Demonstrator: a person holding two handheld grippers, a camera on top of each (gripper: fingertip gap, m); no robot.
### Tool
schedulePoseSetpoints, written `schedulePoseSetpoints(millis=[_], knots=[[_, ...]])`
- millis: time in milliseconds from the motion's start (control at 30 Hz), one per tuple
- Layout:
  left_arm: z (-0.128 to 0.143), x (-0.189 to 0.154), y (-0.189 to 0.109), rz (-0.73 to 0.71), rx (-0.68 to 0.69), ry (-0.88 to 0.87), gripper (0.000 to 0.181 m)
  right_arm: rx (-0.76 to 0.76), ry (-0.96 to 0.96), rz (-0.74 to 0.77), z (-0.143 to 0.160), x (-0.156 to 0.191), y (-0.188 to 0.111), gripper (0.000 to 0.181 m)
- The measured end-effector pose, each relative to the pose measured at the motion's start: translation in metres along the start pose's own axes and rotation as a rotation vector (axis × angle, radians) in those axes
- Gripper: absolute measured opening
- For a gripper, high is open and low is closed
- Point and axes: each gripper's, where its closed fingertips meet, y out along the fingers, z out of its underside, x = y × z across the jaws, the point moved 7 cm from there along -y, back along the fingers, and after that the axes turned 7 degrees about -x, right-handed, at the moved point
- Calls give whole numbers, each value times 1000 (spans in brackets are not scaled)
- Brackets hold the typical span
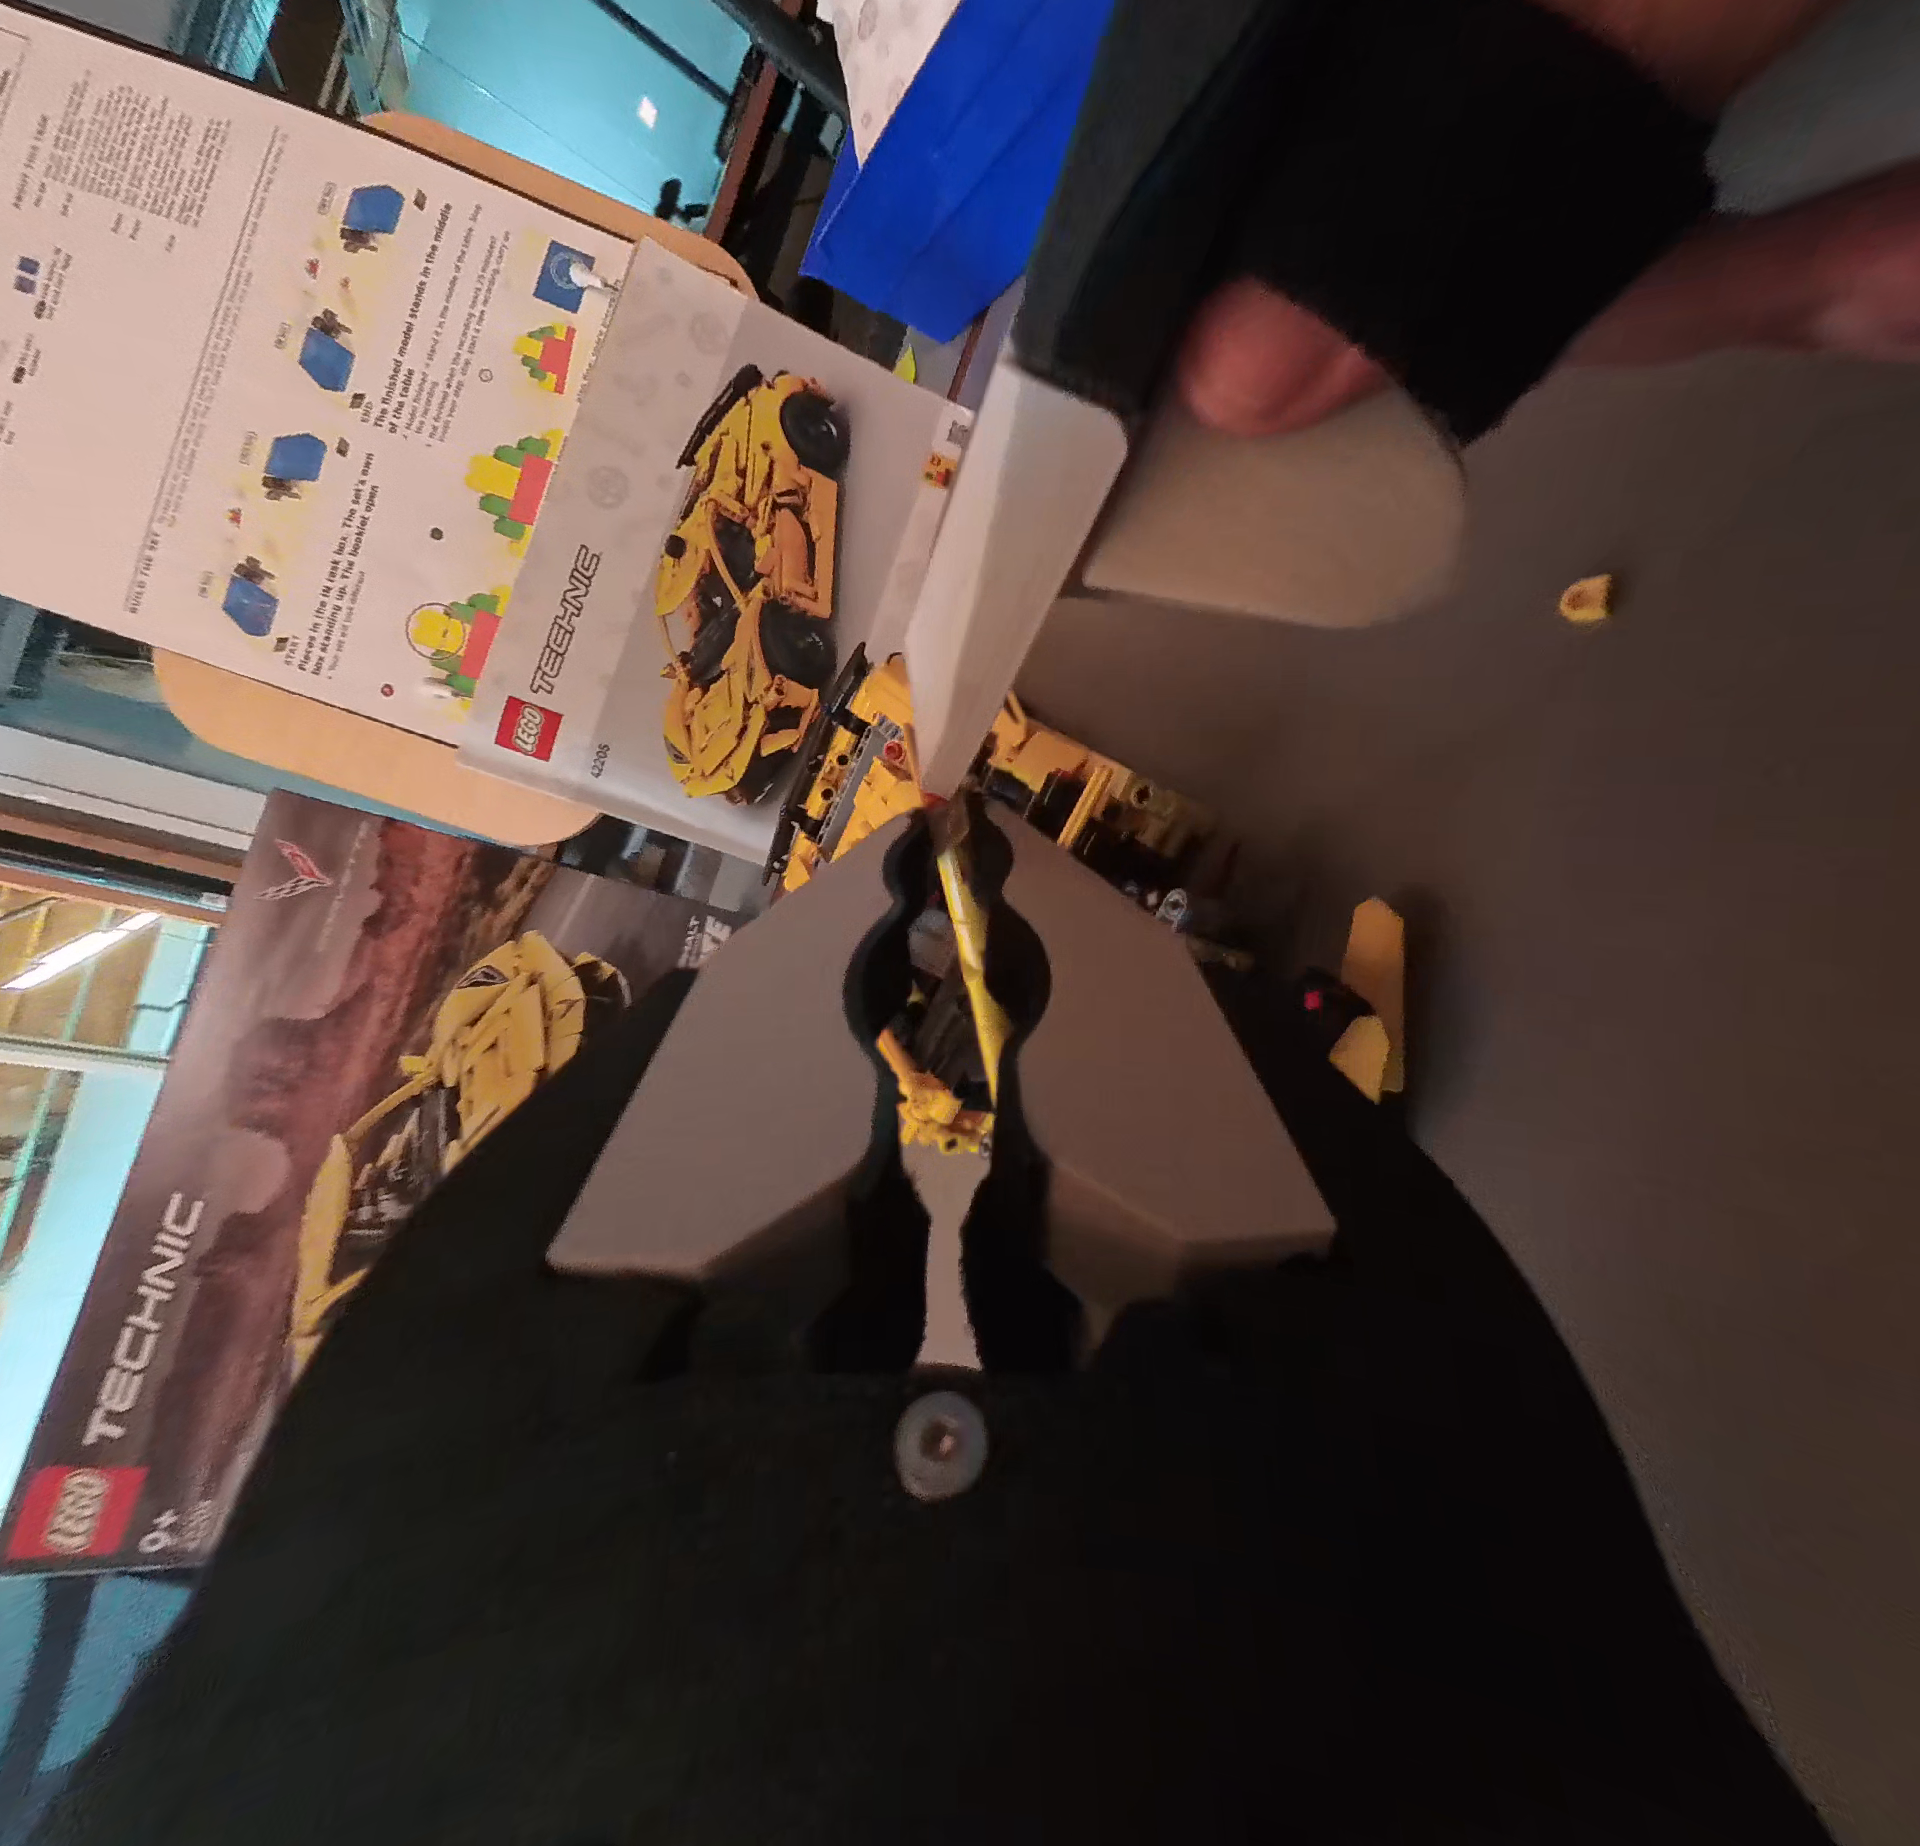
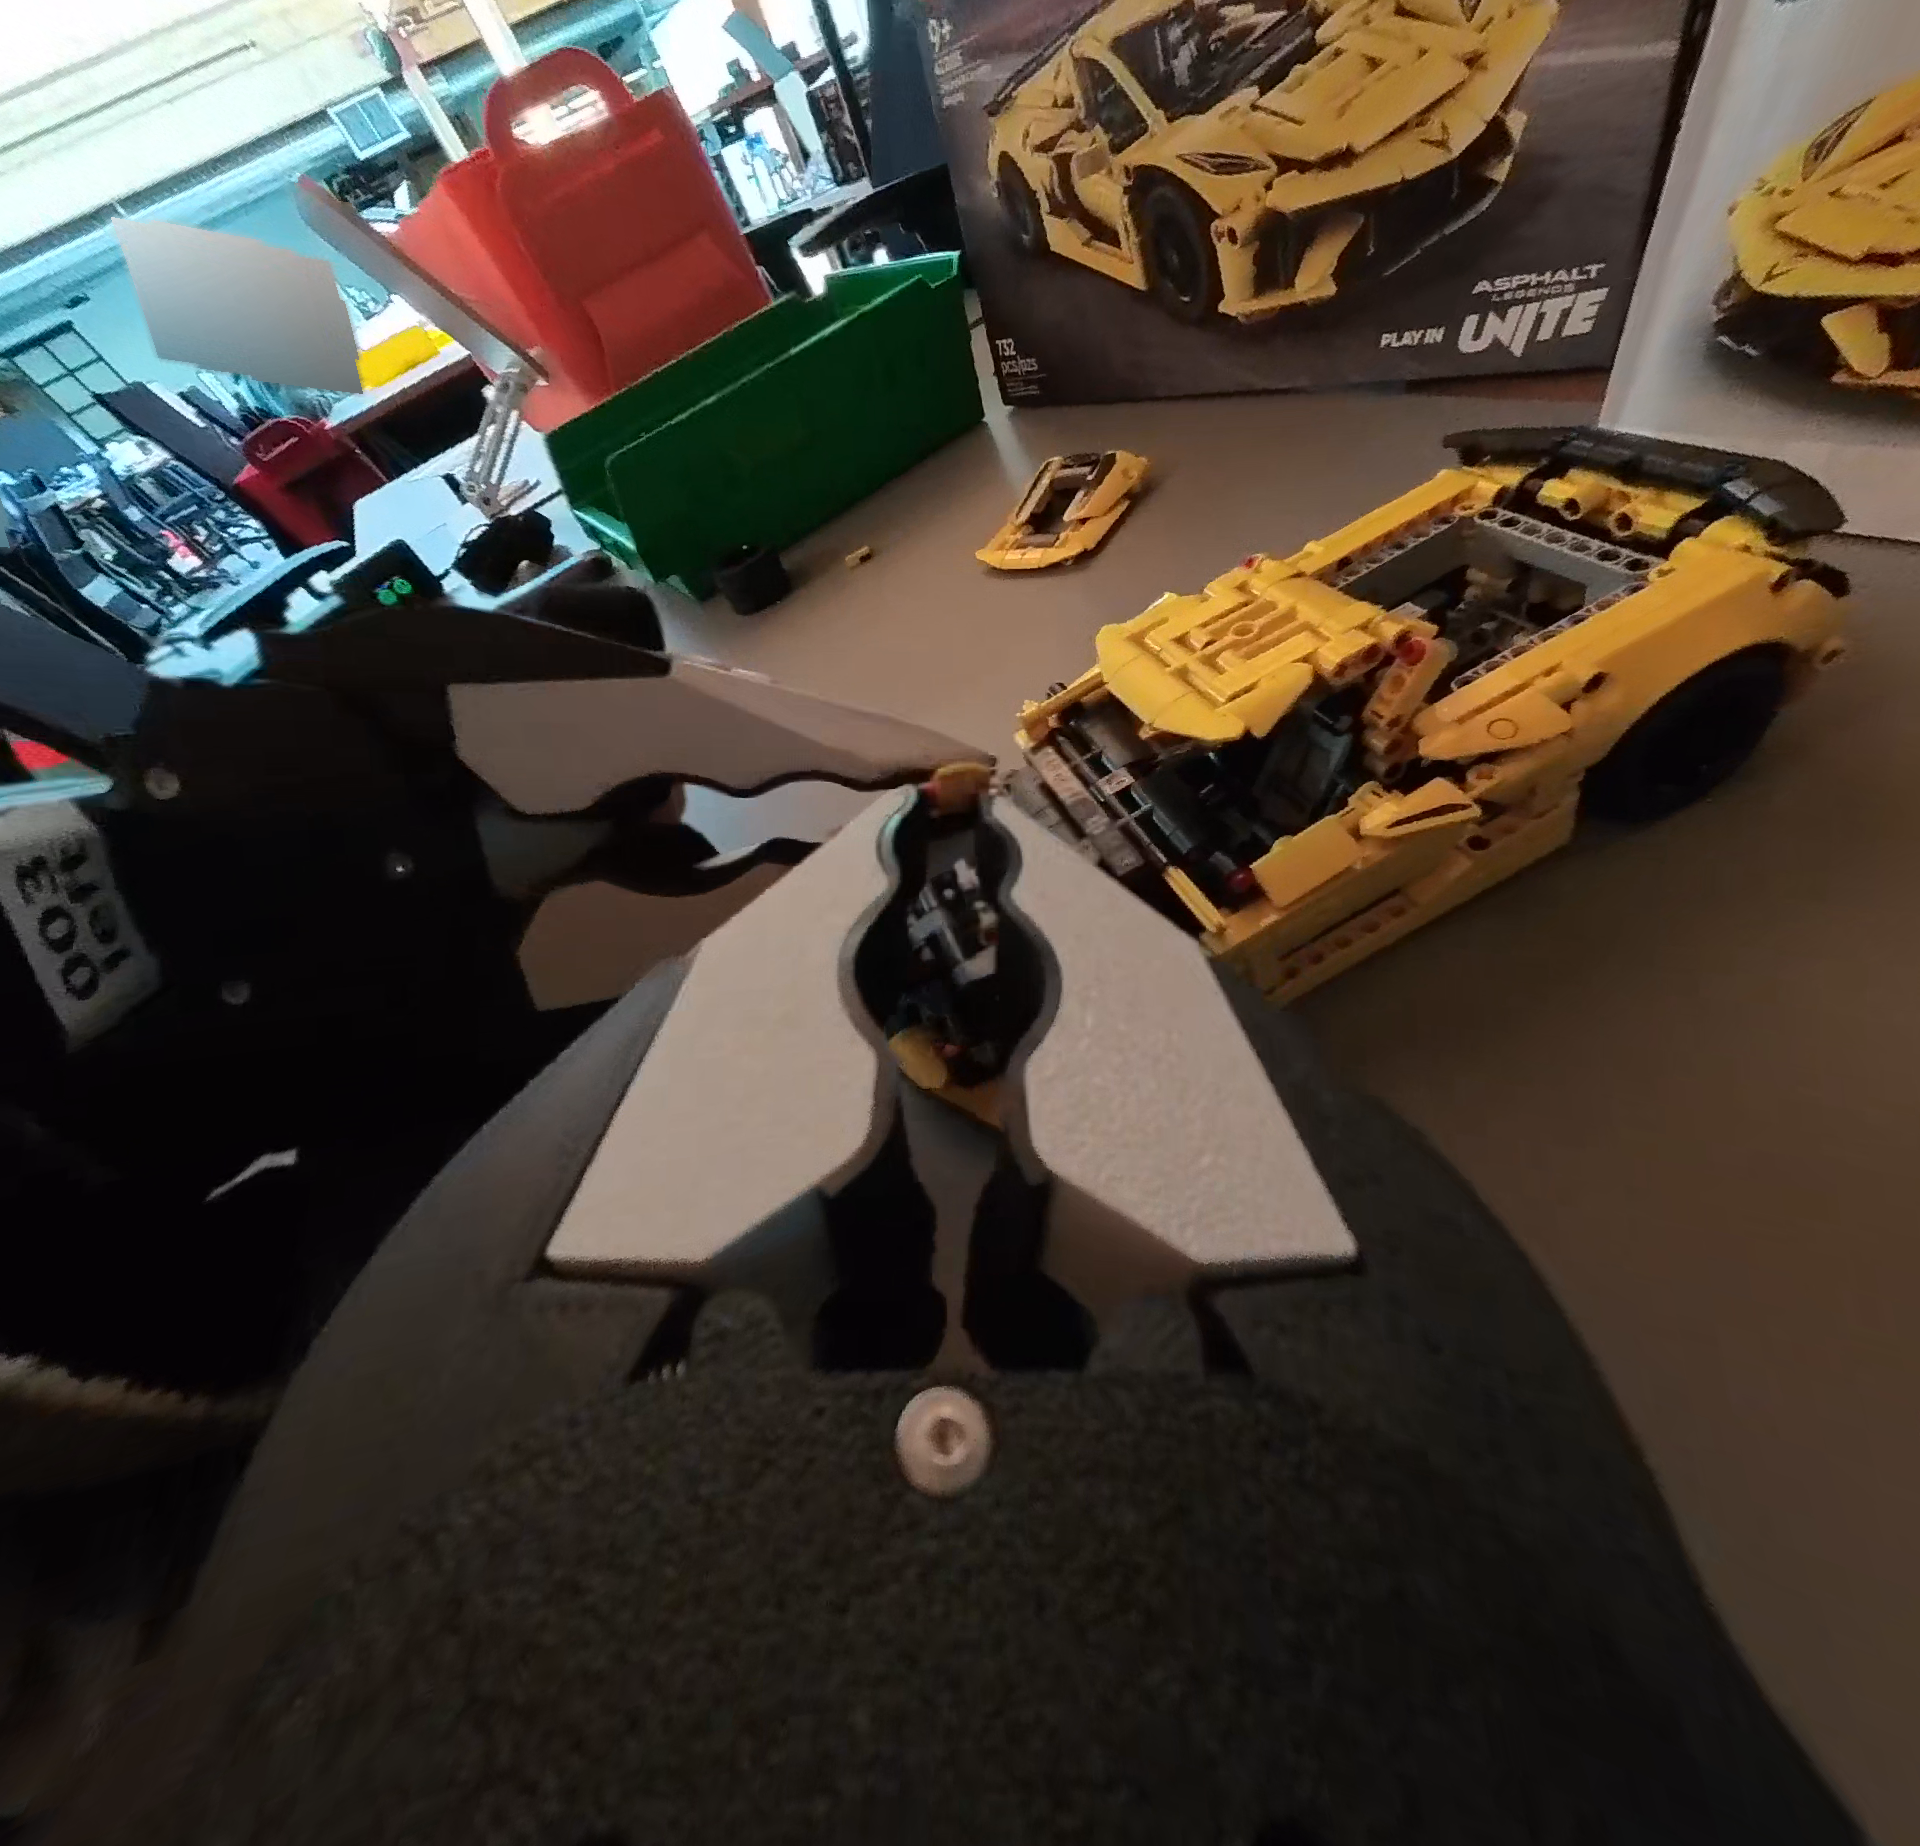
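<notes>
My left gripper (image 1: 951, 830) is shut on a thin yellow piece (image 1: 971, 949) that runs up between its fingers. My right gripper (image 2: 956, 794) is shut, its tips pinching the small yellow and red end of that piece (image 2: 956, 778). The two grippers meet tip to tip at the front corner of a partly built yellow brick car (image 2: 1455, 736). The left gripper comes in from the left in the right wrist view (image 2: 727, 747). The right gripper's fingers (image 1: 997, 570) come down from above in the left wrist view, held by a gloved hand (image 1: 1403, 238).
A loose yellow body panel (image 2: 1065, 508) lies on the grey table (image 2: 1558, 1277) behind the car. A green bin (image 2: 769, 435) holds a red bag (image 2: 603, 238). The set's box (image 2: 1299, 155) and booklet (image 2: 1787, 238) stand at the back. A tiny yellow part (image 1: 1584, 596) lies apart. My left and right fingertips are right by each other.
</notes>
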Motion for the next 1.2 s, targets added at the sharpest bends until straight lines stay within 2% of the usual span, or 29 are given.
schedulePoseSetpoints(millis=[167,400,467,567,600,667,800,900,967,1067,1200], knots=[[0,-2,-1,-29,23,59,5,-8,-42,31,0,1,0,5],[-7,-1,-6,-54,-50,93,5,-53,125,-136,-2,-3,-2,8],[-8,2,-8,-34,-100,1,6,-63,127,-168,-4,-2,-5,8],[-2,5,-6,106,-161,-280,9,-31,125,-187,-2,-6,-6,8],[0,8,-5,146,-177,-356,15,-22,116,-197,-2,-5,-7,9],[1,8,-6,214,-211,-435,17,-16,113,-226,-2,-4,-8,8],[-1,6,-8,196,-226,-378,9,-30,176,-268,-3,-3,-9,9],[-3,12,-12,269,-283,-518,5,-61,196,-336,-8,2,-12,13],[-2,16,-13,301,-306,-590,5,-89,136,-330,-9,6,-12,16],[-1,14,-13,260,-278,-529,5,-113,37,-268,-6,6,-10,11],[-2,12,-11,221,-250,-463,4,-102,85,-272,-5,1,-9,8]])
